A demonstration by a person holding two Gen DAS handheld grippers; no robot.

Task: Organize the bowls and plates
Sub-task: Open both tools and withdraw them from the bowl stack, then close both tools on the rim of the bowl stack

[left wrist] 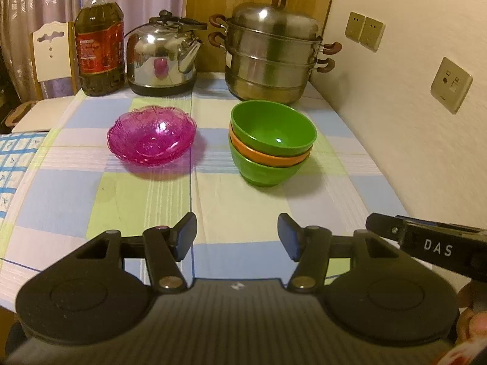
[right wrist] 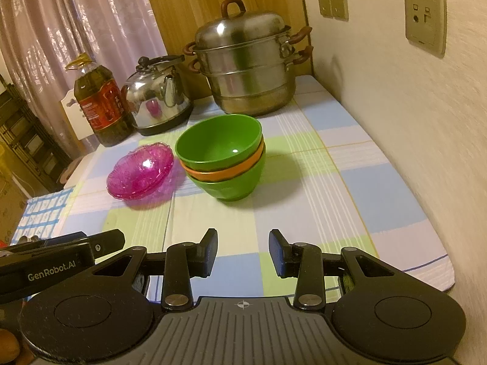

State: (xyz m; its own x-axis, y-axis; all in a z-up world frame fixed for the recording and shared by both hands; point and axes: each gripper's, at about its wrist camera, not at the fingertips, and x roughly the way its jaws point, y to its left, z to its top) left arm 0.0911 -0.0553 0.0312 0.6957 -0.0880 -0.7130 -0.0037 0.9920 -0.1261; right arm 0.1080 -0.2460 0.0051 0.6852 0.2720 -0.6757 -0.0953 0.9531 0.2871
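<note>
A stack of three bowls (left wrist: 271,143) (right wrist: 223,161), green over orange over green, stands upright on the checked tablecloth (left wrist: 146,200). To its left lie stacked pink glass dishes (left wrist: 152,135) (right wrist: 141,172). My left gripper (left wrist: 237,237) hovers over the near part of the table, well short of both stacks, open with nothing between its fingers. My right gripper (right wrist: 243,252) is also held back from the bowls, its jaws standing apart with nothing between them. Each gripper's body shows at the edge of the other's view.
Along the back of the table stand an oil bottle (left wrist: 100,42), a steel kettle (left wrist: 164,57) and a tiered steamer pot (left wrist: 271,51). A wall with sockets (left wrist: 450,85) runs down the right side. A chair back (left wrist: 51,51) and a blue checked cloth (left wrist: 18,158) are at the left.
</note>
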